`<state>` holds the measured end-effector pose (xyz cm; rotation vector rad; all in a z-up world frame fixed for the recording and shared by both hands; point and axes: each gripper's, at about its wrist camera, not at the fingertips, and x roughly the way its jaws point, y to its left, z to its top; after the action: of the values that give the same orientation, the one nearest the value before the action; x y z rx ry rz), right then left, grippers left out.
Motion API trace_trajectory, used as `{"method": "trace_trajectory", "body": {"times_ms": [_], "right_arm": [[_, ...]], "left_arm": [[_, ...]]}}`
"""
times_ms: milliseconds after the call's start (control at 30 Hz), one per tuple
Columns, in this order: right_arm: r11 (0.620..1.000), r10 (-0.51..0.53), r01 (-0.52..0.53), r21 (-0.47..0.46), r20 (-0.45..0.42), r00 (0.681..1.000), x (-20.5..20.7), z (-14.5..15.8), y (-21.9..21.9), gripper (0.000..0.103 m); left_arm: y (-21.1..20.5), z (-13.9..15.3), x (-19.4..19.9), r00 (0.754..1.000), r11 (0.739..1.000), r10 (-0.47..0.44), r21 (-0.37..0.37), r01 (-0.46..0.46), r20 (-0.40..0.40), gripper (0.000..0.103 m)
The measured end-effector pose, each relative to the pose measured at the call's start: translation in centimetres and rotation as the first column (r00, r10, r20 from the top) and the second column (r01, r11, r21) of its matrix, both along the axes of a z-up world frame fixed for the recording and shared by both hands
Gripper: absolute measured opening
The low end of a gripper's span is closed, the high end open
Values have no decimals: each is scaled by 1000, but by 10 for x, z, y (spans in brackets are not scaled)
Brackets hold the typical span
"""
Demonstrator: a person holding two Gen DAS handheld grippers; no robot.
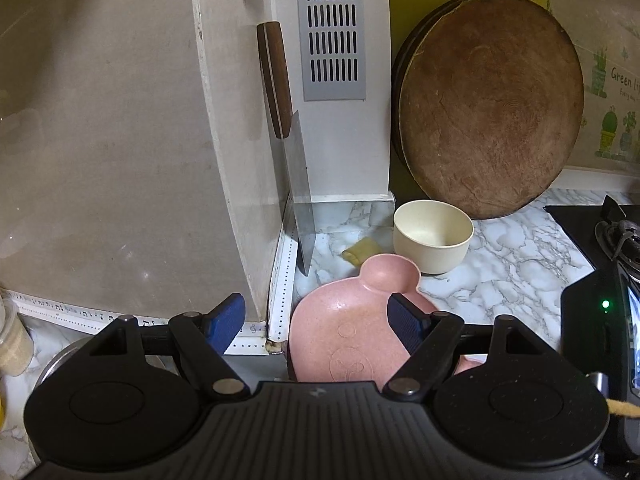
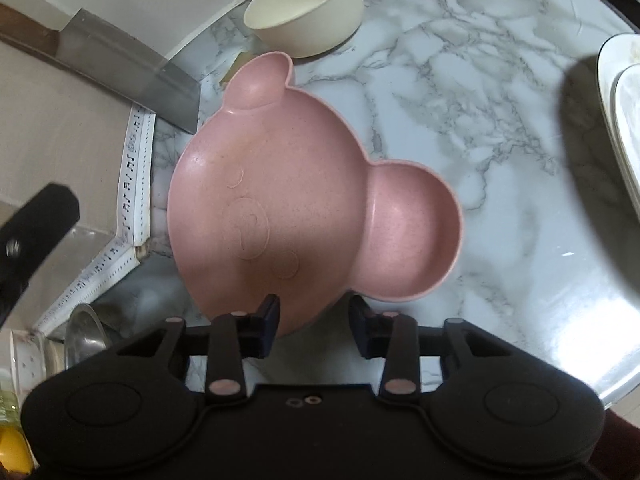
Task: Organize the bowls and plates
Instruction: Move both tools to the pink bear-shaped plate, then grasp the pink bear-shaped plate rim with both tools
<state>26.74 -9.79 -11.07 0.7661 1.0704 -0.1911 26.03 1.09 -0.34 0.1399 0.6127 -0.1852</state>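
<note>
A pink bear-shaped plate [image 2: 280, 200] with two round ears lies flat on the marble counter [image 2: 460, 80]. My right gripper [image 2: 314, 322] points down at its near edge. The left finger is over the plate's inside and the right finger sits by the notch under the ear. A narrow gap shows between the pads, with the rim in it. In the left wrist view the same pink plate [image 1: 340, 332] lies below my left gripper [image 1: 316, 322], which stands wide open and holds nothing. A cream bowl [image 1: 432, 240] [image 2: 308, 12] stands upright just behind the plate.
A cleaver [image 1: 300, 200] leans blade-down against the wall by the plate's left side. Behind the bowl, a round wooden chopping board [image 1: 492, 108] stands on edge. A gas stove [image 1: 600, 232] is at the right. White plates [image 2: 624, 120] are stacked at the right edge.
</note>
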Motion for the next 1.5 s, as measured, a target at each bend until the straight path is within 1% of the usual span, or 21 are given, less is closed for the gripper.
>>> {"method": "trace_trajectory", "body": {"times_ms": [67,167,267,367,500,600,733,867,900,933,967,1000,1033,1067,1133,1167,1200,1267,1333,1400,1500], "right_arm": [[1000,5,-5,-4,-5,1000,2,-2,1,22],[1000,11,-11,-6,14,1000,0,-2,-3,20],[999,26,-24,-47,34,999,-6,0,-11,17],[995,77,-74,-62,40,996,-10,0,-25,15],[974,185,-179,-141,31,982,-23,4,-45,15],[941,282,-275,-197,9,959,-28,6,-57,15],[875,432,-428,-226,-33,901,-34,8,-66,15],[822,524,-517,-239,-39,851,-40,9,-70,16],[820,530,-523,-233,-37,847,-41,9,-72,16],[822,525,-518,-238,-39,850,-43,9,-74,17],[821,521,-514,-248,-41,853,-44,10,-74,23],[823,515,-508,-253,-44,856,-46,10,-74,27],[831,505,-498,-249,-40,862,-49,10,-75,28],[840,494,-487,-238,-35,869,-50,9,-75,31],[858,469,-462,-225,-21,883,-51,10,-76,40],[865,457,-448,-228,-11,889,-53,12,-77,47],[869,447,-436,-236,-7,895,-53,12,-76,46],[879,427,-415,-237,1,904,-55,12,-78,46],[887,416,-402,-229,15,909,-57,12,-79,40],[891,409,-393,-225,25,912,-59,12,-78,25],[893,396,-377,-246,28,918,-62,12,-77,14]], "left_arm": [[-1,-1,-1,1000,1000,2,9,-2,-1,78],[-2,-5,-1,1000,1000,-2,23,2,-9,78],[-1,-10,-1,1000,1000,-7,26,8,-26,78],[1,-15,-1,998,1000,-22,19,23,-57,78],[4,-26,-1,992,998,-56,22,58,-111,78],[8,-37,0,982,996,-86,15,90,-170,78],[14,-52,2,963,995,-97,-9,97,-252,78],[18,-61,0,947,994,-113,-30,109,-299,77],[18,-63,0,943,993,-115,-33,110,-312,77],[18,-66,1,939,993,-116,-35,111,-324,77],[18,-69,1,938,994,-110,-33,105,-330,76],[19,-72,2,936,995,-104,-31,100,-335,73],[19,-75,3,931,994,-105,-36,98,-349,64],[19,-78,5,927,995,-102,-45,92,-361,60],[18,-81,7,923,995,-98,-59,82,-373,58],[16,-82,7,922,995,-101,-61,84,-375,53],[15,-84,7,920,994,-104,-62,87,-377,51],[12,-85,7,915,993,-116,-78,92,-386,40],[9,-87,6,913,993,-115,-83,90,-392,39],[7,-88,4,916,994,-102,-71,81,-388,38],[9,-88,3,919,996,-82,-71,59,-386,32]]}}
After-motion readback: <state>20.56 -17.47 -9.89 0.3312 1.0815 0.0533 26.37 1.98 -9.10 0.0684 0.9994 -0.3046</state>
